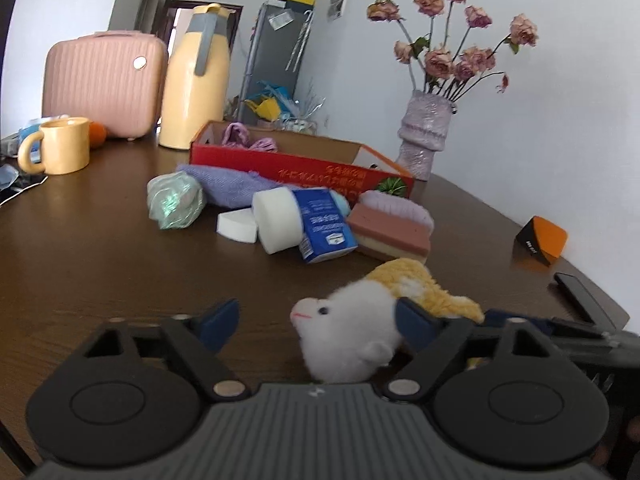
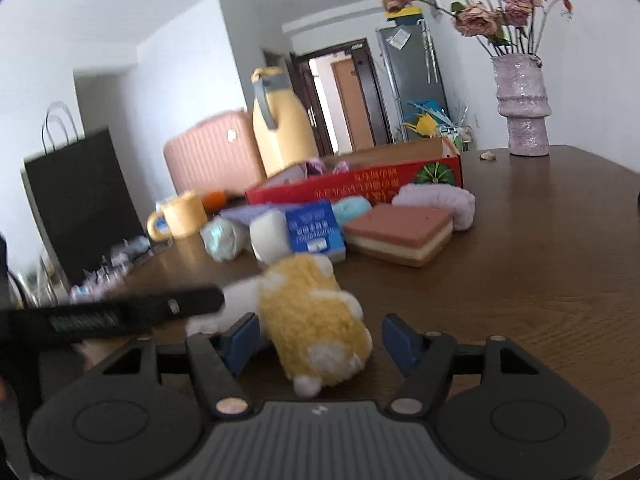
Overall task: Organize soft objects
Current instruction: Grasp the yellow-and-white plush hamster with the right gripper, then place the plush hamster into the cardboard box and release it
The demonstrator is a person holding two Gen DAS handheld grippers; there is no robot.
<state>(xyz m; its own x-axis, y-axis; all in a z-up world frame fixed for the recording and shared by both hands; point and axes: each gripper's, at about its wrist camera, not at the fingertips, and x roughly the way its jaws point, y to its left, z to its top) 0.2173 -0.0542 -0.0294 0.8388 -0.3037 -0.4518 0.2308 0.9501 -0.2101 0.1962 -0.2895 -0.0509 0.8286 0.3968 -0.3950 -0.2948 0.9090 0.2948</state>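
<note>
A white and yellow plush hamster [image 1: 360,332] lies on the brown table, its head between the fingers of my open left gripper [image 1: 320,322]. My open right gripper [image 2: 320,338] straddles its yellow rear [image 2: 316,320]. Beyond lie soft items: a green mesh ball [image 1: 175,200], a purple cloth [image 1: 232,186], white sponges [image 1: 276,220], a blue pack [image 1: 324,226] and a layered pink sponge [image 1: 392,232]. A red cardboard box [image 1: 304,168] behind them holds purple fabric.
A yellow mug [image 1: 60,146], a pink case [image 1: 104,80], a yellow jug [image 1: 196,80] and a vase of dried roses [image 1: 424,136] stand at the back. An orange-black box [image 1: 540,242] and a black phone [image 1: 580,292] lie right.
</note>
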